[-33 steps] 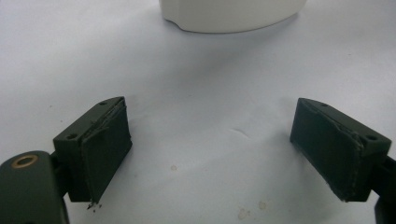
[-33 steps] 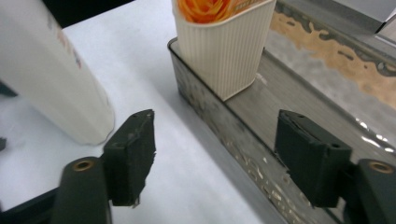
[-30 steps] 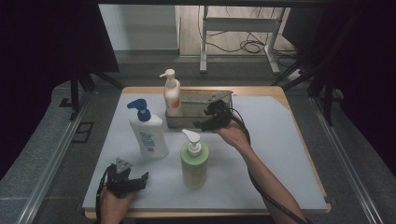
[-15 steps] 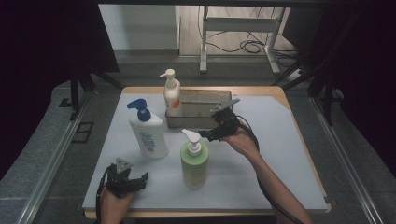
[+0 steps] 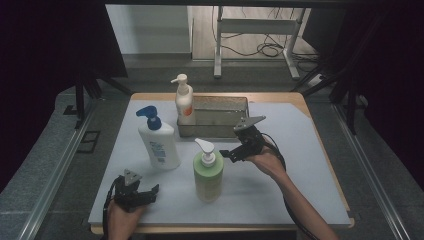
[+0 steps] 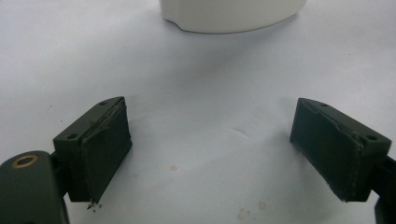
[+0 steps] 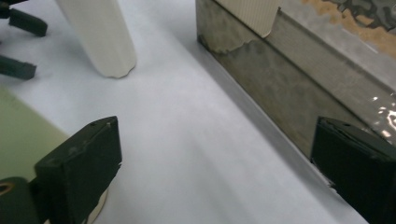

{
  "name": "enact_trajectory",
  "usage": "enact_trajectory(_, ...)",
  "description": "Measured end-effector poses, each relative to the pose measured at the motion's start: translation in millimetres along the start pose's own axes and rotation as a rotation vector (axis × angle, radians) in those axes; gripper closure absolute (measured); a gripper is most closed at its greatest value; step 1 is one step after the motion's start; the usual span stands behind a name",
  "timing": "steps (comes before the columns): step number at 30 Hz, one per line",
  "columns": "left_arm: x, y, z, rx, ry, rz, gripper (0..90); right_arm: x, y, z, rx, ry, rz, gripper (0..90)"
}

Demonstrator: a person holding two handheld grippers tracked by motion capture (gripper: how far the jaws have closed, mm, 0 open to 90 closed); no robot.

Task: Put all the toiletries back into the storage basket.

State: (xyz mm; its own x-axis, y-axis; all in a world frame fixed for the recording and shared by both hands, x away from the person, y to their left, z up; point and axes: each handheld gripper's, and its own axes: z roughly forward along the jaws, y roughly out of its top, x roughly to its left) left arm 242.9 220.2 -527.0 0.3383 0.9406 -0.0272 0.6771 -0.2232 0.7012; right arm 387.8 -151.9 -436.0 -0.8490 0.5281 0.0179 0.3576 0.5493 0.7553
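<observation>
High view: right gripper [image 5: 231, 154], jaws just spread and empty, hangs just beside the green bottle's [image 5: 208, 176] pump; left gripper [image 5: 142, 192] rests released. A careless sideways approach would probably tip the bottle.

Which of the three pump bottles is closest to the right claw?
The green bottle with the white pump, right beside the right claw. The blue-capped white bottle and the orange-labelled one stand farther off.
</observation>
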Motion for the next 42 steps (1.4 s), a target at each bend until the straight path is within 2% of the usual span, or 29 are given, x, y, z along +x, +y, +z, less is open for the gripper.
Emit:
enact_trajectory(8,-0.3,-0.1,0.2,-0.003,0.0,-0.004,11.7,7.2,-14.7,-7.5,0.007,0.024,-0.018,0.0)
enact_trajectory(17,-0.3,-0.1,0.1,-0.003,0.0,-0.003,11.8,12.4,-32.3,-14.7,-0.005,0.054,0.005,0.0)
enact_trajectory(25,-0.3,-0.2,0.1,-0.003,0.0,-0.004,11.7,21.5,-43.1,-18.1,-0.014,0.108,0.012,0.0)
enact_trajectory(31,-0.3,-0.2,0.1,-0.003,0.0,-0.004,11.8,33.9,-47.4,-18.6,-0.008,0.128,-0.021,0.0)
enact_trajectory(35,-0.3,-0.2,0.1,-0.003,0.0,-0.004,11.7,46.0,-50.9,-19.1,0.001,0.157,-0.06,0.0)
enact_trajectory(39,-0.3,-0.2,0.1,-0.003,0.0,-0.004,11.7,51.0,-51.5,-20.2,-0.012,0.18,-0.061,0.0)
enact_trajectory(42,-0.3,-0.2,0.1,-0.004,0.0,-0.004,11.7,58.5,-52.8,-20.4,-0.029,0.219,-0.059,0.0)
